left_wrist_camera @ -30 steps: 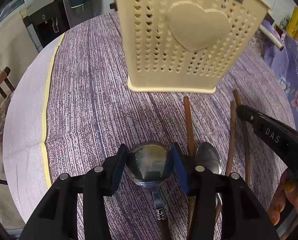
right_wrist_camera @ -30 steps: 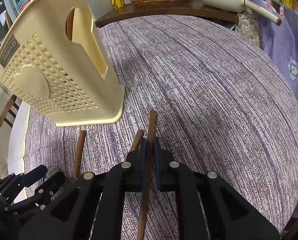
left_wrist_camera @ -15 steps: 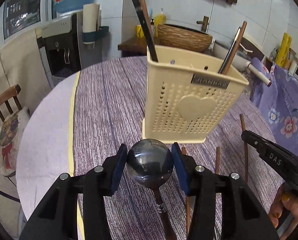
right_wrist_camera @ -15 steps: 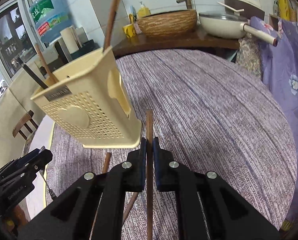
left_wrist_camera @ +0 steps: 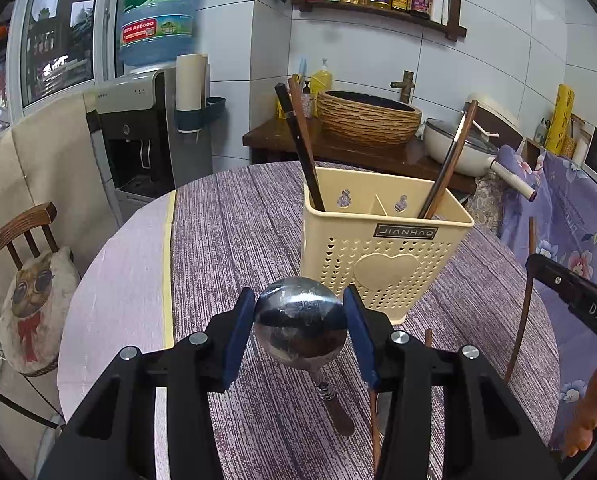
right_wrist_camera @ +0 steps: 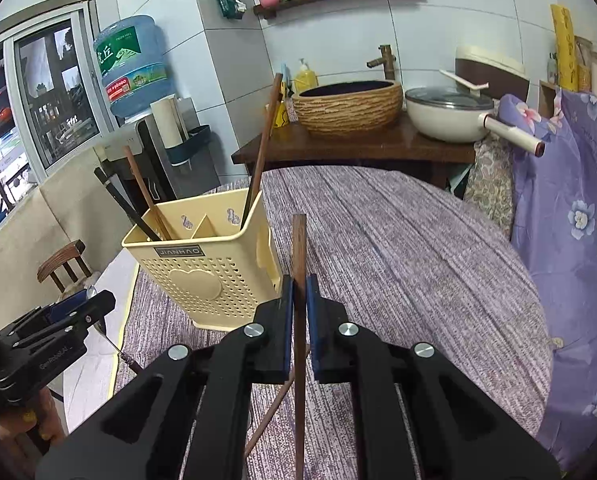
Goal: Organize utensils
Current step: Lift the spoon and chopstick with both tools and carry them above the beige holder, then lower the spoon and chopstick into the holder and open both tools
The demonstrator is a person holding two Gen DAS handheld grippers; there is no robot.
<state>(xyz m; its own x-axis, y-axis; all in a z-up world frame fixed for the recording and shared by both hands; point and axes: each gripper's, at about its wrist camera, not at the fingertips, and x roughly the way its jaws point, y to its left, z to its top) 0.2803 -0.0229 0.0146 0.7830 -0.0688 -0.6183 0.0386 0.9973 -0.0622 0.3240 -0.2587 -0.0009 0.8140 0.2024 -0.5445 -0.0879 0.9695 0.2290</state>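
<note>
My left gripper (left_wrist_camera: 299, 322) is shut on the bowl of a metal spoon (left_wrist_camera: 300, 326) and holds it above the table, its handle hanging down. My right gripper (right_wrist_camera: 299, 312) is shut on a brown wooden chopstick (right_wrist_camera: 299, 252) that points up. A cream perforated utensil holder (left_wrist_camera: 382, 248) with a heart on its front stands on the purple tablecloth just beyond both grippers; it also shows in the right wrist view (right_wrist_camera: 202, 268). It holds a black and a brown stick on one side and a brown chopstick on the other.
More chopsticks (left_wrist_camera: 374, 424) lie on the round table (left_wrist_camera: 234, 240) below the grippers; one (right_wrist_camera: 274, 412) shows under the right gripper. A wooden chair with a cushion (left_wrist_camera: 34, 304) stands at the table's left. A wicker basin (left_wrist_camera: 368, 118) and a pan (right_wrist_camera: 450, 114) sit on a counter behind.
Both grippers have lifted off the table, the left with the spoon and the right with the chopstick. They now look level across the table at the holder.
</note>
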